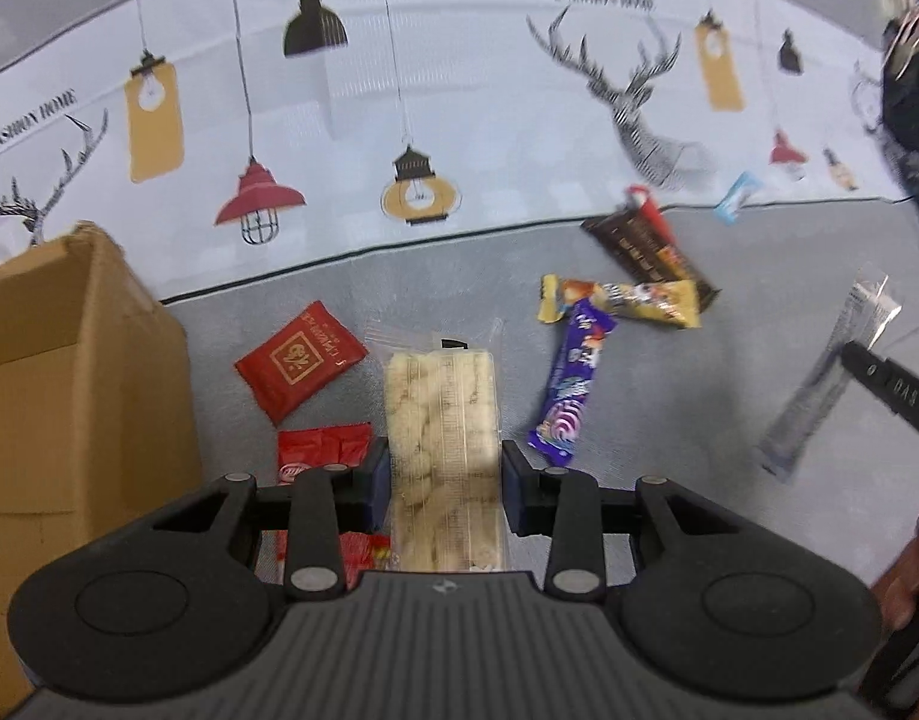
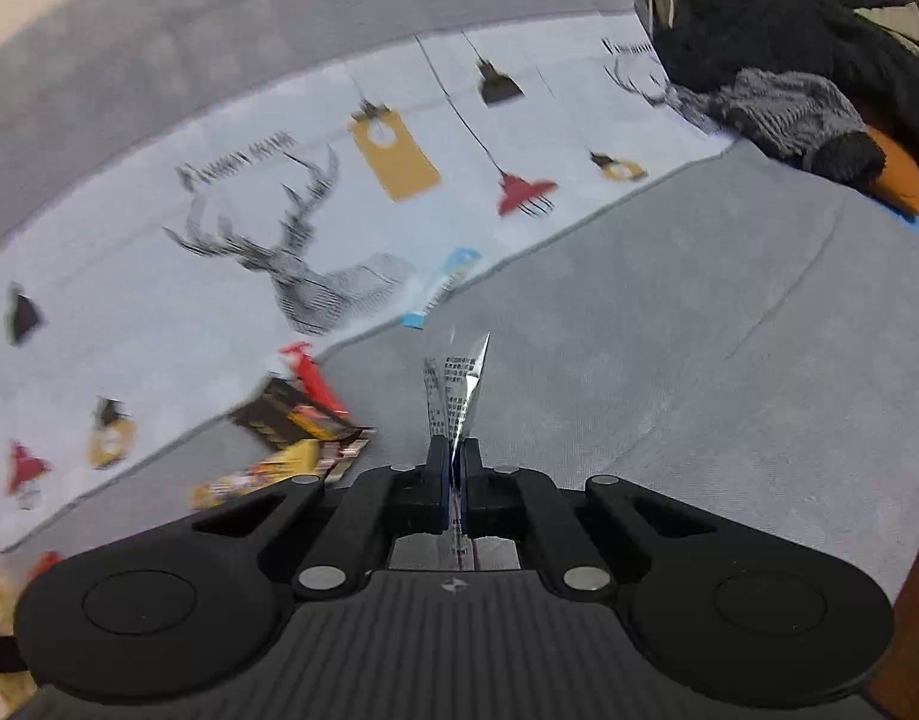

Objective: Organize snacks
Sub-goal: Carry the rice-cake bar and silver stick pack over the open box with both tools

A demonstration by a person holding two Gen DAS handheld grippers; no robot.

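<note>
2 packs are clamped at once, and that is my worry. My left claw (image 1: 446, 483) grips the clear pack of pale biscuits (image 1: 440, 420) only at its near end, so the long free end could swing or slide out. My right claw (image 2: 457, 480) is pinched shut on a thin silver sachet (image 2: 456, 396), a narrow, slick hold that could slip. Loose snacks, among them a purple bar (image 1: 570, 384) and a red packet (image 1: 300, 357), lie on the grey surface (image 1: 729, 372). Just left stands the cardboard box (image 1: 69, 372); I cannot tell what is inside it.
</note>
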